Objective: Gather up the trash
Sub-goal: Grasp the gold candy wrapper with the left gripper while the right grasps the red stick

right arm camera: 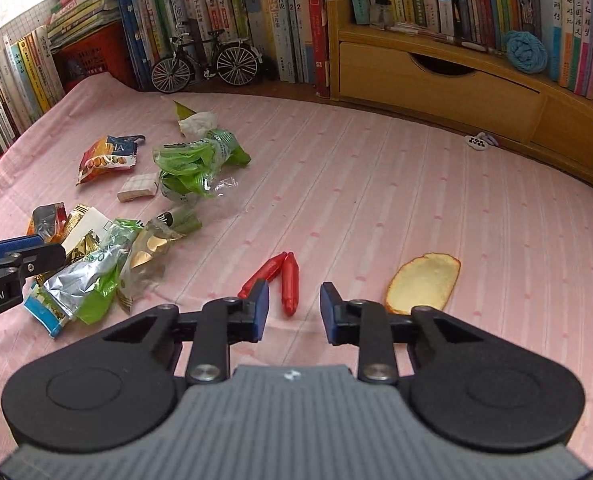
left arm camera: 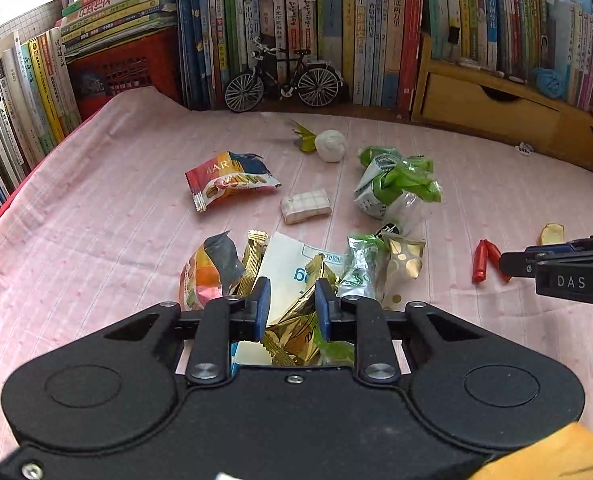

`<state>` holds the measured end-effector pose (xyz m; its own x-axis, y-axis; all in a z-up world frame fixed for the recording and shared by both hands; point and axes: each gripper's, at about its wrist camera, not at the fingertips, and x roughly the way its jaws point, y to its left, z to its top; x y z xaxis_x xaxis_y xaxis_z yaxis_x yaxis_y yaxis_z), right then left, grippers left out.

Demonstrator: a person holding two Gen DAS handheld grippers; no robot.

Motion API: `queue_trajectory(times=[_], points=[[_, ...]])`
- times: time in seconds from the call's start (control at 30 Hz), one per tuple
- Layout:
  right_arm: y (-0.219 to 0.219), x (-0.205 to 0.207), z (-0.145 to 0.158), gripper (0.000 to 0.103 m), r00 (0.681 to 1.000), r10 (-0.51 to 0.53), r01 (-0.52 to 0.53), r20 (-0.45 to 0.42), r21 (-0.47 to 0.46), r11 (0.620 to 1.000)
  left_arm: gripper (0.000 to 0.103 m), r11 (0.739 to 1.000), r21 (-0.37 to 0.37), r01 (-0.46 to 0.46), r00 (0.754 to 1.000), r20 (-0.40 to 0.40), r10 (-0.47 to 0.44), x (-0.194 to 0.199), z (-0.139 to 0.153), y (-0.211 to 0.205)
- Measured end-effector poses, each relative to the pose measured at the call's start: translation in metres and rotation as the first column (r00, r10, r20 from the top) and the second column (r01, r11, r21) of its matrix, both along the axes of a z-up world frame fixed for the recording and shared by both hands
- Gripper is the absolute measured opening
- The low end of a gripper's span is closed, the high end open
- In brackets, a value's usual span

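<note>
Trash lies scattered on a pink cloth. My left gripper is shut on a crumpled gold wrapper at the near edge of a pile of wrappers; a white packet lies under it. My right gripper is open, nothing between its fingers, with two red sausage sticks just ahead of its fingertips. A yellow bread slice lies to its right. Farther back are a red snack bag, a small checked packet, crumpled green bags and a white tissue ball.
Rows of books line the back and left. A model bicycle stands before them, a red crate to its left, a wooden drawer unit to its right. A small black-and-white tag lies near the drawers.
</note>
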<state>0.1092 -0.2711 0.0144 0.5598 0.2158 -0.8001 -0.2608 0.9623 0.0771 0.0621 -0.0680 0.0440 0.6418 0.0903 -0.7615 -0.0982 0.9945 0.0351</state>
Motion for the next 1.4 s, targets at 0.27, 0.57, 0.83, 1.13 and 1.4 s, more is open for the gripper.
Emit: queue_trajectory(times=[0.27, 0.57, 0.83, 1.13, 1.4], points=[[0.01, 0.011, -0.013, 0.035, 1.0, 0.017, -0.017, -0.011, -0.067, 0.998, 0.035, 1.0, 0.003, 0.031, 0.999, -0.031, -0.031, 0.007, -0.014, -0.006], [0.013, 0.012, -0.015, 0.032, 1.0, 0.02, -0.02, -0.001, -0.077, 0.997, 0.027, 0.998, -0.049, 0.027, 0.999, -0.036, -0.029, 0.01, -0.018, -0.005], [0.014, 0.008, -0.011, 0.014, 1.0, 0.014, -0.014, 0.008, -0.036, 0.999, 0.01, 0.997, -0.071, 0.008, 1.0, 0.027, -0.006, 0.001, 0.002, -0.005], [0.014, -0.005, 0.006, 0.013, 0.999, 0.006, -0.006, 0.042, -0.003, 1.0, 0.01, 0.996, -0.088, -0.011, 0.997, 0.072, 0.017, -0.015, 0.017, -0.005], [0.014, -0.041, 0.024, 0.013, 0.998, -0.023, 0.022, 0.058, 0.013, 1.0, 0.01, 0.993, -0.116, -0.012, 0.994, 0.106, 0.024, -0.055, 0.031, -0.001]])
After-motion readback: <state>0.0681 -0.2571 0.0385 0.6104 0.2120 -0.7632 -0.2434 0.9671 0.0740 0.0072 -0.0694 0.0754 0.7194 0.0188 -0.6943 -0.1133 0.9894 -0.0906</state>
